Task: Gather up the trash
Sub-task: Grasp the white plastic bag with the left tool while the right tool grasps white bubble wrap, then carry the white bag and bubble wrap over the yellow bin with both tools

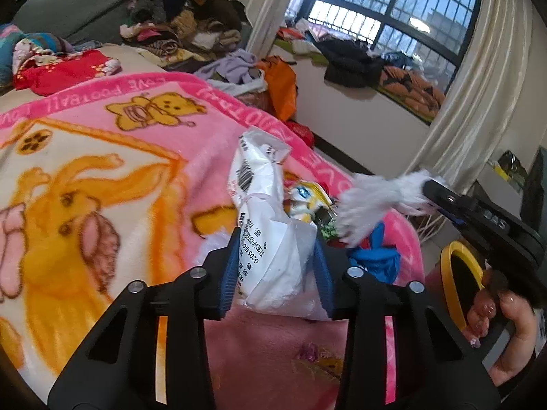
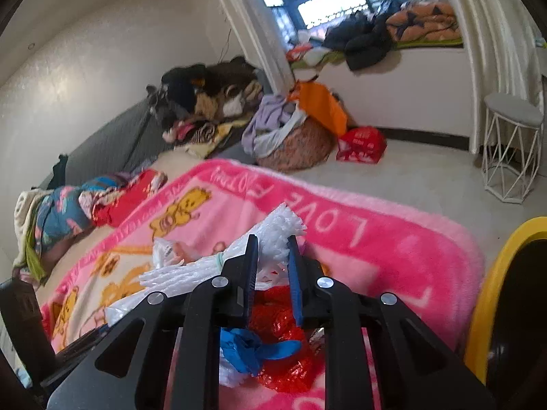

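Crumpled white printed plastic bag (image 1: 273,239) pinched in left gripper (image 1: 277,263); right gripper (image 2: 271,256) narrow, clamping white foam-net bundle (image 2: 273,232).

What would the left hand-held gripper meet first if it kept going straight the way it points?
The left hand-held gripper already clamps a white plastic bag. Straight ahead, the colourful snack wrapper probably comes first, then the pink blanket; depth is unclear.

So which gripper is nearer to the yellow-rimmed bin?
Right. The right gripper, shut on white foam netting, is beside the yellow-rimmed bin; the left gripper holds a white bag farther away.
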